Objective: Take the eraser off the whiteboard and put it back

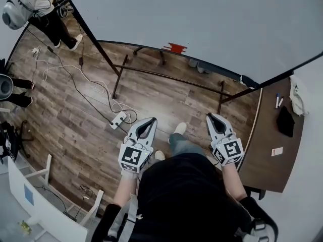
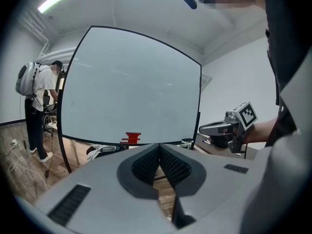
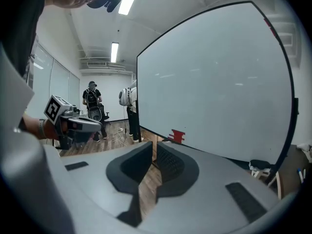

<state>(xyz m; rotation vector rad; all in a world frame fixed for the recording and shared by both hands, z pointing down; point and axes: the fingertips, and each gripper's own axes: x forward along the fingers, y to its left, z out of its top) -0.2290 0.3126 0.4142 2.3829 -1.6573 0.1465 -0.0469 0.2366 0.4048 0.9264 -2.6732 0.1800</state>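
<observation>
Down at waist height, both tools are held out over the wooden floor (image 1: 91, 120) and aimed at the whiteboard (image 1: 202, 24). Left gripper (image 1: 148, 120): fingers clenched, ribbed pads meeting at the tip, nothing between them, touching nothing. Right gripper (image 1: 212, 117): fingers drawn together as well, only a thin slit of floor showing between the pads, and no object in it. Each carries one cube printed with black-and-white square markers; those patterns are the only print to be made out. One red eraser (image 1: 176, 48) sits on the face of the board, right down at its bottom edge, well apart from both sets of fingers and roughly between the two lines they point along. That makes two grippers, one eraser, one board on a dark metal stand. A brown table (image 1: 262, 155) stands to the right with a black object (image 1: 285, 121) and a white cloth (image 1: 299, 98) on it. One white power strip (image 1: 118, 119) lies on the floor among loose cables. Two people stand past the board's far end in the right gripper view, one with a backpack (image 3: 128, 97), one in dark clothes (image 3: 91, 101).
</observation>
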